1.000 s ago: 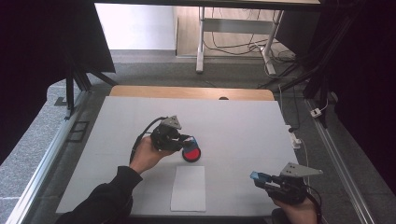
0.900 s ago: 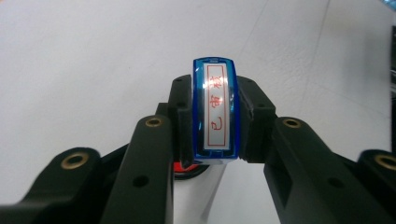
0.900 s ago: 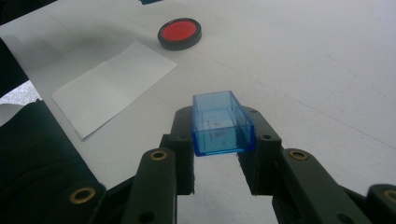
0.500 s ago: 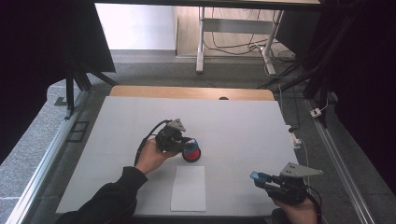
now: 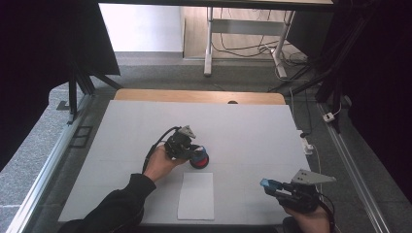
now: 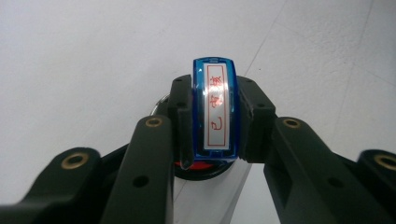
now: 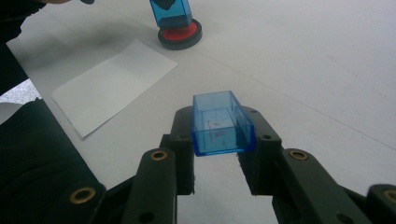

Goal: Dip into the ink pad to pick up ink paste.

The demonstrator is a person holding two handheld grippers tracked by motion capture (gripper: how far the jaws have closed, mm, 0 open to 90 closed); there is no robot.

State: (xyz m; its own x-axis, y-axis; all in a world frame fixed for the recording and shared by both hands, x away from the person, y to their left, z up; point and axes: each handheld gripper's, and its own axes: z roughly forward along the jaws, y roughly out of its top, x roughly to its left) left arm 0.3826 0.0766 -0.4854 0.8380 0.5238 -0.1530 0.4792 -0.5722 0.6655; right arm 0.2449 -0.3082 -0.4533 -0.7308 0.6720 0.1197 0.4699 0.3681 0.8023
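Your left gripper [image 6: 215, 154] clamped a blue translucent plastic stamp [image 6: 215, 108] over the round red ink pad [image 5: 199, 160]; your right gripper [image 7: 215, 158] gripped its blue translucent plastic cap [image 7: 220, 123].

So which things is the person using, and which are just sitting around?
In use: blue stamp in the left gripper; red ink pad; blue stamp cap in the right gripper; white paper.

Just there: floor cables; white table legs.
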